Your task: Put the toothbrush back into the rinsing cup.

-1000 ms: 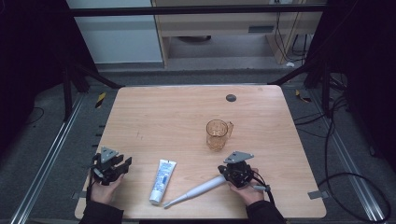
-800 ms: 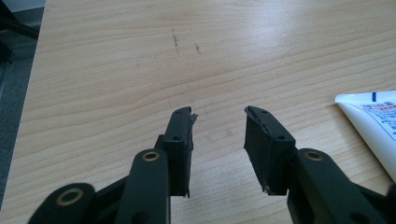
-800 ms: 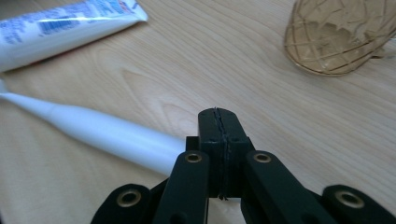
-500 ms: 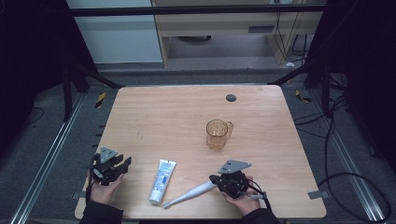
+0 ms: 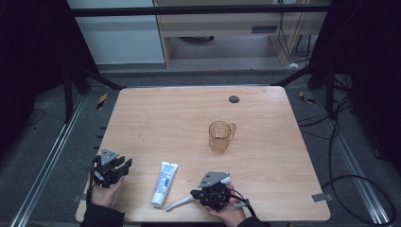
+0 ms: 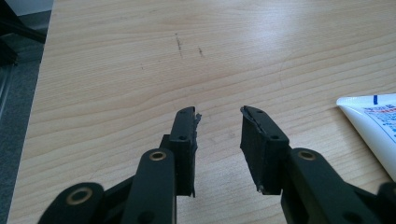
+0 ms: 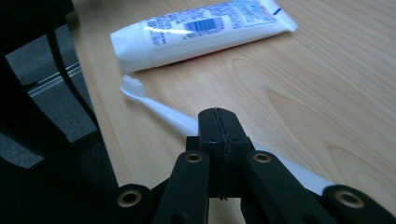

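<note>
Hovering over the white plastic toothbrush point(image 7: 159, 112) with right gripper point(image 7: 219, 116) jaws pressed together, nothing pinched. Left gripper point(image 6: 218, 122) jaws spread, just been closing, empty. Next, probably: spreading the right jaws to straddle the handle.

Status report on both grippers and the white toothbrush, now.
Left gripper open, jaws just closing on nothing. Right gripper shut above the white toothbrush, not gripping it. White toothpaste tube lies just beyond the bristles.

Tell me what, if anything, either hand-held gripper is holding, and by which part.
Nothing is held. The right hand-held gripper is shut above the toothbrush handle, gripping nothing; the left hand-held gripper is open over bare table.
</note>
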A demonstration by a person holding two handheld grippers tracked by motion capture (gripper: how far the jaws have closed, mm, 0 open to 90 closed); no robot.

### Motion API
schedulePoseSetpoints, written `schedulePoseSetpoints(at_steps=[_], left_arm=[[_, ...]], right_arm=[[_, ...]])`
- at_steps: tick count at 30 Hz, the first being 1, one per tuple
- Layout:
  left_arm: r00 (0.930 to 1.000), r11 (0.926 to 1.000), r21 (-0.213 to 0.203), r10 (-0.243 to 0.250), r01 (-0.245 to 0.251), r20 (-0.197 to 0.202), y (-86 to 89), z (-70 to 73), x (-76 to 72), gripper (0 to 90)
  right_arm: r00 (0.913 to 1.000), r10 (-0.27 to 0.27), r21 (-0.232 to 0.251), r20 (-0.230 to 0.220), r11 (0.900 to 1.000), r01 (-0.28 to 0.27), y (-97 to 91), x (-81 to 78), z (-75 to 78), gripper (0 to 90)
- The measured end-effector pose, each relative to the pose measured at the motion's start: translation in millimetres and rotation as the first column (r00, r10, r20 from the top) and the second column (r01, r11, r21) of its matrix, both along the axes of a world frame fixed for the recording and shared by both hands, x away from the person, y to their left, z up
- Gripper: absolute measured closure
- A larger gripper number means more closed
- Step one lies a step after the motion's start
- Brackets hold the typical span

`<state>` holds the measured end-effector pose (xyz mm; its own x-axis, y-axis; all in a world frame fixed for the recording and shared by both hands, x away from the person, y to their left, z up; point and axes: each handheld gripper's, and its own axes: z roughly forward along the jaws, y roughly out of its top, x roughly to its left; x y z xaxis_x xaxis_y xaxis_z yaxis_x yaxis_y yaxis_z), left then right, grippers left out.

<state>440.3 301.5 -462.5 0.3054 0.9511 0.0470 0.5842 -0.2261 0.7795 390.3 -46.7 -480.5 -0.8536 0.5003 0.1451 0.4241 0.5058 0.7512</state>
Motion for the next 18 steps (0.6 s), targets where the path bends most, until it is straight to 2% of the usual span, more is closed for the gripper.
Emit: schedulePoseSetpoints(at_steps=[10, 18], left_arm=[[1.0, 1.0, 0.004, 0.0, 0.0, -0.004, -0.5, 0.1, 0.1, 70.1], [1.0, 1.0, 0.005, -0.001, 0.001, -0.007, -0.3, -0.2, 0.3, 71.0]], right_arm=[[0.998, 0.054, -0.002, -0.032, 0.9985, -0.055, 18.5, -6.2, -8.4, 90.0], [0.9968, 0.075, -0.021, -0.028, 0.9969, -0.076, 28.2, -5.7, -11.6, 90.0]])
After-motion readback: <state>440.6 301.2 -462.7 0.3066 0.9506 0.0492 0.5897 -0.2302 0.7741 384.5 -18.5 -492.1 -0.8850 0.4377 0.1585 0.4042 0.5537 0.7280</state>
